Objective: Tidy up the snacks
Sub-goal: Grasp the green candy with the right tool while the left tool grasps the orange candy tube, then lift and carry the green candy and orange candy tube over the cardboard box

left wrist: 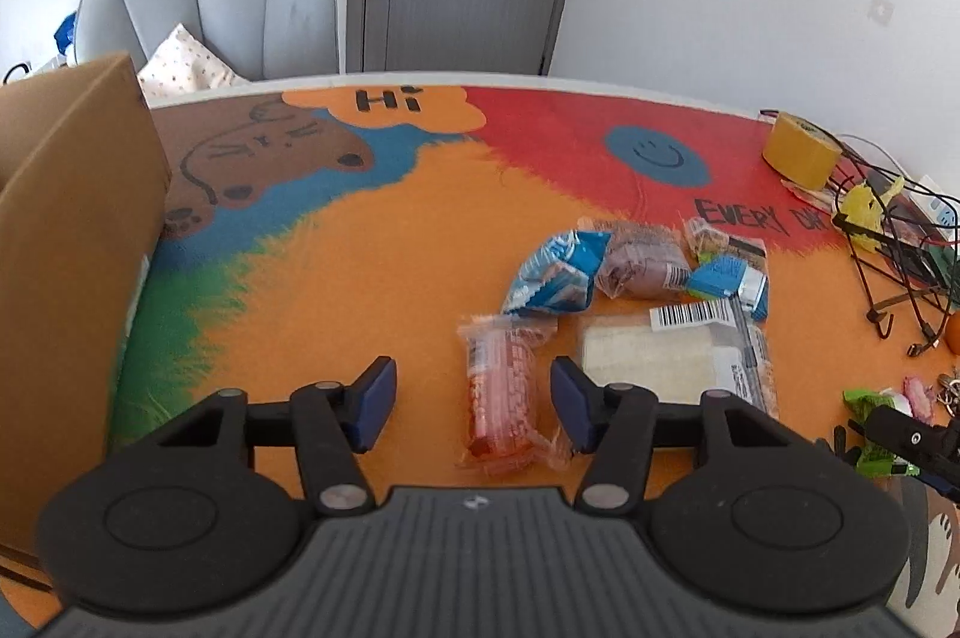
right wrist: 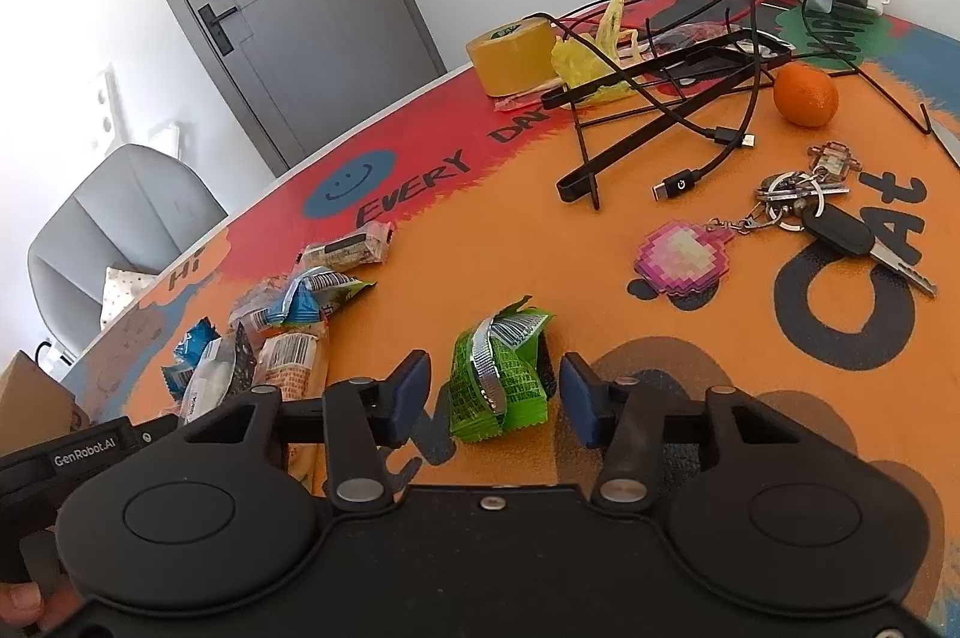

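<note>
judging by the table, sorting has barely begun: the left gripper (left wrist: pixel 474 404) straddles a red snack pack (left wrist: pixel 503 398), the right gripper (right wrist: pixel 495 398) a green packet (right wrist: pixel 501 374), jaws parted, neither clamped. other snacks (left wrist: pixel 636 266) lie loose; the cardboard box (left wrist: pixel 72 218) waits.

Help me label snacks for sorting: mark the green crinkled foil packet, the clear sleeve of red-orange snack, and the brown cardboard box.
Green crinkled foil packet (right wrist: pixel 501 380), right wrist view, packet's middle.
Clear sleeve of red-orange snack (left wrist: pixel 503 392), left wrist view, mid-sleeve.
Brown cardboard box (left wrist: pixel 66 242), left wrist view, side wall.
</note>
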A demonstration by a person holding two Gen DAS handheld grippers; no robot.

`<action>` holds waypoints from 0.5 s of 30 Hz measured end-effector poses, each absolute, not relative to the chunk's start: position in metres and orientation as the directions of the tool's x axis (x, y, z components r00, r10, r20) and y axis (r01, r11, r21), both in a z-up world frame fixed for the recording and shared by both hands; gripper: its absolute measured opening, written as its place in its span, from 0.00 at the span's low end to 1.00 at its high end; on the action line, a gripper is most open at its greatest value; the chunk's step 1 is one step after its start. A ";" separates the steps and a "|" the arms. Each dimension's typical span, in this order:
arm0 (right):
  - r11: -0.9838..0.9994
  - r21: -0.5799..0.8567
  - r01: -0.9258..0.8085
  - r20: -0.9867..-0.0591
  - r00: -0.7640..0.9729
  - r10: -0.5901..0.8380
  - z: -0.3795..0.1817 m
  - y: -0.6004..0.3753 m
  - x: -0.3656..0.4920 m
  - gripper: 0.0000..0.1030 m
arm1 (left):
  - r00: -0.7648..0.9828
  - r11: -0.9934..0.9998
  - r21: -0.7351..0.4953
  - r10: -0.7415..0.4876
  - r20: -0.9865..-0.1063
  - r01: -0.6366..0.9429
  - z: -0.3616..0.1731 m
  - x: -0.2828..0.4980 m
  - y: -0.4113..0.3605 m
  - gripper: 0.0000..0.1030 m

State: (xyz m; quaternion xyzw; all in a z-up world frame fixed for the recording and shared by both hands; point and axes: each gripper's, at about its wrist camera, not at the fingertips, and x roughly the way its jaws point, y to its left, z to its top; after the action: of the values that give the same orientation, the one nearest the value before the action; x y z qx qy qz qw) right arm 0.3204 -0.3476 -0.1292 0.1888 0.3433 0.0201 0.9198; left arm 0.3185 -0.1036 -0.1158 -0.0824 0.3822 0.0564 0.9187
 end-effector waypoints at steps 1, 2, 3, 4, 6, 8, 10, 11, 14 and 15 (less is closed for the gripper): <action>0.929 0.357 0.092 -0.623 0.765 0.164 -0.130 -0.347 0.320 0.45 | 0.707 0.985 -0.079 0.054 -0.706 -0.153 -0.116 0.317 -0.107 0.52; 0.932 0.350 0.091 -0.622 0.767 0.159 -0.130 -0.345 0.320 0.41 | 0.707 0.987 -0.068 0.058 -0.705 -0.149 -0.117 0.317 -0.109 0.49; 0.936 0.341 0.090 -0.621 0.768 0.153 -0.130 -0.344 0.319 0.34 | 0.710 0.986 -0.066 0.062 -0.702 -0.151 -0.118 0.316 -0.108 0.42; 0.938 0.336 0.088 -0.621 0.769 0.150 -0.131 -0.343 0.319 0.34 | 0.711 0.986 -0.068 0.062 -0.701 -0.153 -0.117 0.316 -0.107 0.35; 0.936 0.341 0.083 -0.615 0.773 0.156 -0.131 -0.342 0.316 0.30 | 0.707 0.985 -0.085 0.048 -0.706 -0.152 -0.115 0.315 -0.104 0.20; 0.932 0.352 0.081 -0.612 0.773 0.164 -0.131 -0.342 0.313 0.29 | 0.709 0.985 -0.101 0.028 -0.705 -0.139 -0.113 0.311 -0.102 0.18; 0.931 0.355 0.082 -0.604 0.780 0.162 -0.128 -0.341 0.307 0.28 | 0.716 0.986 -0.105 0.022 -0.698 -0.133 -0.111 0.305 -0.102 0.18; 0.931 0.357 0.080 -0.597 0.786 0.161 -0.127 -0.341 0.304 0.28 | 0.719 0.986 -0.108 0.018 -0.695 -0.128 -0.110 0.303 -0.101 0.18; 0.927 0.363 0.088 -0.583 0.798 0.153 -0.123 -0.340 0.296 0.28 | 0.729 0.986 -0.117 0.007 -0.685 -0.120 -0.104 0.295 -0.099 0.17; 0.925 0.369 0.093 -0.578 0.802 0.150 -0.121 -0.340 0.292 0.28 | 0.735 0.986 -0.118 0.004 -0.678 -0.115 -0.101 0.291 -0.099 0.17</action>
State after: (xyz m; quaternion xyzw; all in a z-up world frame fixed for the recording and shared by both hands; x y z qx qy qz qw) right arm 0.2924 -0.3397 -0.1209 0.1935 0.3139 0.0152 0.9294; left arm 0.2910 -0.0985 -0.1008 -0.0762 0.3627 0.0321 0.9282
